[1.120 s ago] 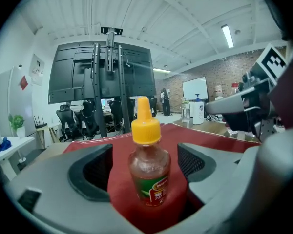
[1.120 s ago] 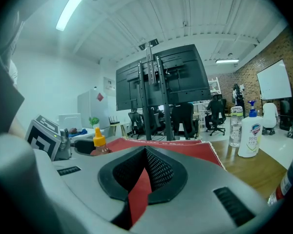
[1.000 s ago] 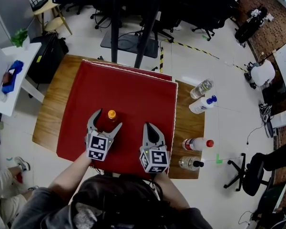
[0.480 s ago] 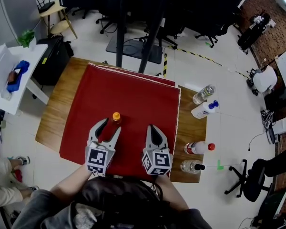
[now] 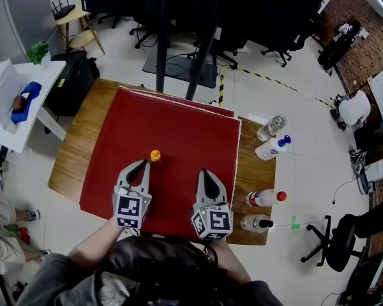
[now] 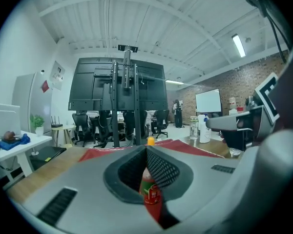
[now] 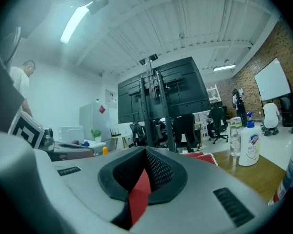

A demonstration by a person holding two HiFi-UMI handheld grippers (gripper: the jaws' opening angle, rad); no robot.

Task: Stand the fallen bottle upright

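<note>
A small red bottle (image 5: 154,159) with an orange cap stands upright on the red cloth (image 5: 179,132). My left gripper (image 5: 142,166) sits just short of it, on the near side. Its jaws have just been closing and now meet with nothing between them. In the left gripper view the bottle (image 6: 151,194) shows through the gap behind the closed tips of the left gripper (image 6: 146,147). My right gripper (image 5: 204,173) hovers over the cloth to the bottle's right, shut and empty. In the right gripper view, the right gripper (image 7: 145,150) shows only cloth in its gap, and the bottle's cap (image 7: 104,150) appears far left.
The wooden table (image 5: 70,152) carries several other bottles along its right edge: a clear one (image 5: 270,127), a white one with a blue cap (image 5: 271,145), one with a red cap (image 5: 263,197), one with a black cap (image 5: 255,221). A black stand (image 5: 204,37) rises behind the table. A white side table (image 5: 6,107) is at left.
The left gripper has drawn back from around the bottle toward me and its jaws have closed empty. The bottle stays upright on the cloth. The right gripper has shifted slightly back.
</note>
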